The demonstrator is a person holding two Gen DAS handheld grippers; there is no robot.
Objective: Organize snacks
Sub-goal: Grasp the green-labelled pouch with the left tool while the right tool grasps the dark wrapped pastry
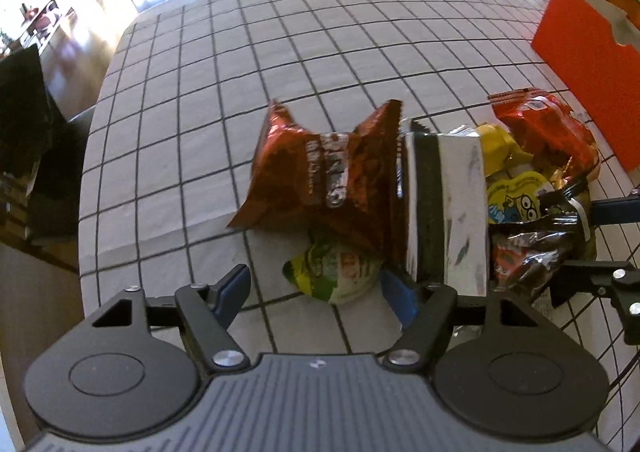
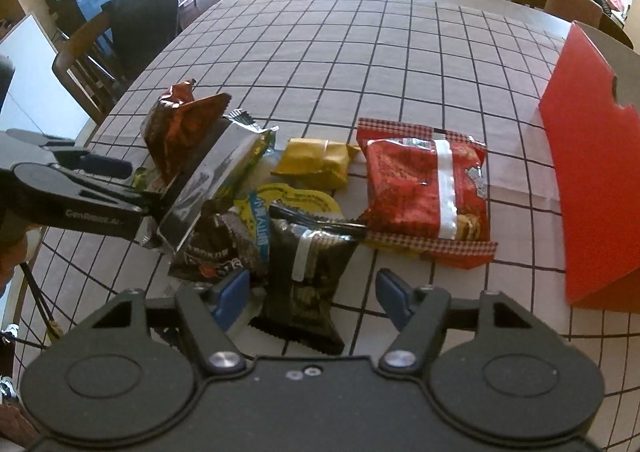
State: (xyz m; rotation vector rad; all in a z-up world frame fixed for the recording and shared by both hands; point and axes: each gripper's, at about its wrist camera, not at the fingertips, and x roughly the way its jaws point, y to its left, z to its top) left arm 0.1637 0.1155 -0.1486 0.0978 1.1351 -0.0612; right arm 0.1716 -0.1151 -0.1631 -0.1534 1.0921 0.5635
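Both claws hang over a snack pile on the tabletop (image 2: 320, 51), near its right edge. The left claw (image 1: 316, 292) is released astride a green packet (image 1: 332, 272); the right claw (image 2: 312, 292) is released around a black packet (image 2: 308, 284), not yet pinching. Likely next: clench and carry to the red box (image 2: 592, 179). A foil bag (image 1: 320, 171) and silver pack (image 1: 448, 211) overlap the green one, crowding the grip

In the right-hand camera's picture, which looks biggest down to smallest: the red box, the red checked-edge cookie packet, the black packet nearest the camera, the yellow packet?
1. Red box
2. Red cookie packet
3. Black packet, though nearness to the camera enlarges it
4. Yellow packet, partly hidden
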